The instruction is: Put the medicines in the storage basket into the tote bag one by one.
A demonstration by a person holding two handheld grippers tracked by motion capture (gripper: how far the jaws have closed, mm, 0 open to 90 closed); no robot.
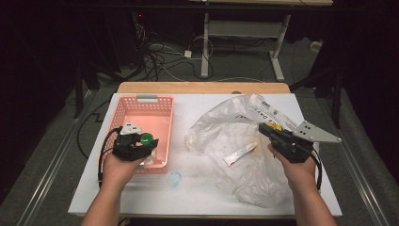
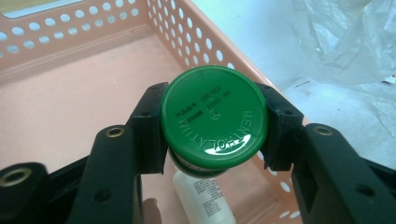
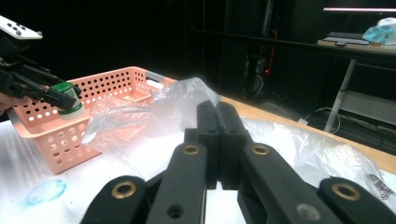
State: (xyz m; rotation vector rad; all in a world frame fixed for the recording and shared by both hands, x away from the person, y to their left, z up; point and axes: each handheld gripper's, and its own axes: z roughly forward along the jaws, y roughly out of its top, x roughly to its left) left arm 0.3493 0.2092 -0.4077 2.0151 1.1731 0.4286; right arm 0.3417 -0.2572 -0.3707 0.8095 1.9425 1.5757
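Over the basket: left gripper [image 1: 149, 139] clamps a green-capped Mentholatum jar [image 2: 214, 122] by its lid, above the pink perforated basket [image 1: 123, 113].
Basket floor: small white bottle [image 2: 201, 198] lies below the jar.
Right side: right gripper [image 3: 217, 122], jaws pressed together with nothing between, above the clear plastic bag [image 1: 221, 127].
On bag: white tube [image 1: 239, 154].

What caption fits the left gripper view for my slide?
Left tool clamps a green-capped jar over the pink basket, a white bottle below.
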